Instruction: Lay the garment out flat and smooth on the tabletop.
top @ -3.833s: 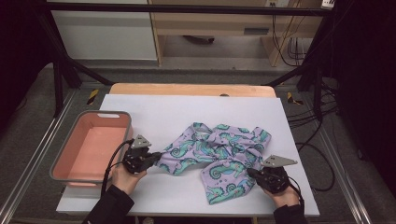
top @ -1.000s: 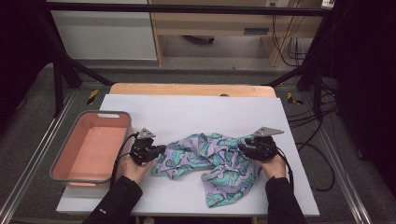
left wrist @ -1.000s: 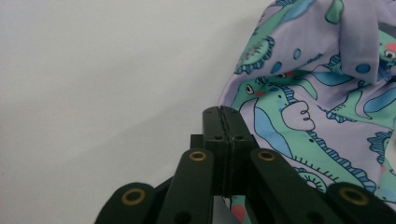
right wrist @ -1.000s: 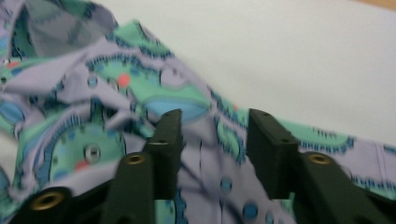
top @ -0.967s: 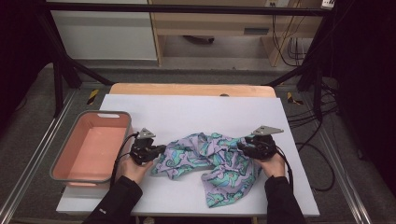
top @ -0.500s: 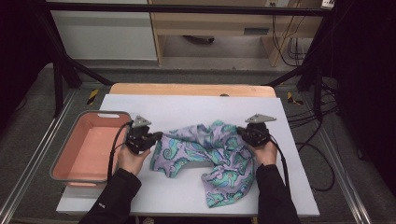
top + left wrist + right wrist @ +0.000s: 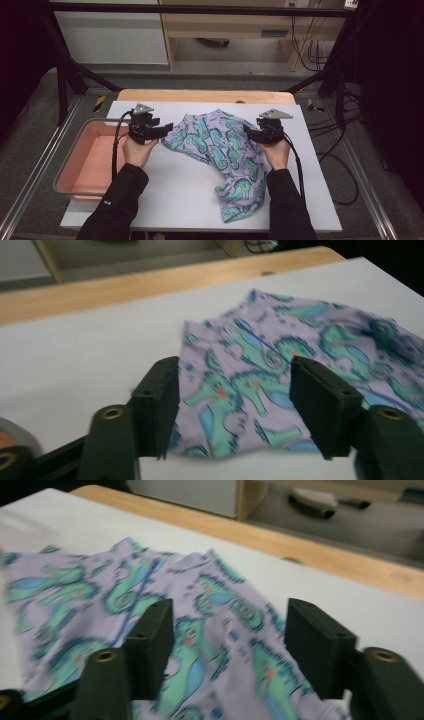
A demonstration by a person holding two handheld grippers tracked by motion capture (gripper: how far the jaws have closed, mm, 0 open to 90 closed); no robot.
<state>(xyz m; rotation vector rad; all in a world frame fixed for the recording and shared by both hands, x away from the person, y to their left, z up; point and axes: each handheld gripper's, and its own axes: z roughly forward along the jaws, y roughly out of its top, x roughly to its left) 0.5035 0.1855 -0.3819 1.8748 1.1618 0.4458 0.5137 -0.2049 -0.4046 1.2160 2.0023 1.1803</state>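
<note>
A lilac cloth (image 7: 220, 145) printed with teal seahorses lies half spread on the white table top (image 7: 170, 185), one end trailing toward the near right. My left gripper (image 7: 165, 129) sits at the cloth's left edge, and my right gripper (image 7: 249, 131) at its right edge. In the left gripper view the jaws stand wide apart, so the gripper (image 7: 232, 380) is open over the cloth (image 7: 325, 335). The right gripper (image 7: 230, 625) is likewise open, with the cloth (image 7: 75, 590) lying under and between its jaws.
A pink bin (image 7: 67, 170) stands off the table's left side, by my left forearm. A wooden strip (image 7: 200, 95) runs along the table's far edge. Cables (image 7: 325, 150) hang to the right of the table.
Both grippers have moved away from the person toward the far side, dragging the cloth's upper part with them. The cloth now lies wider and flatter between them.
</note>
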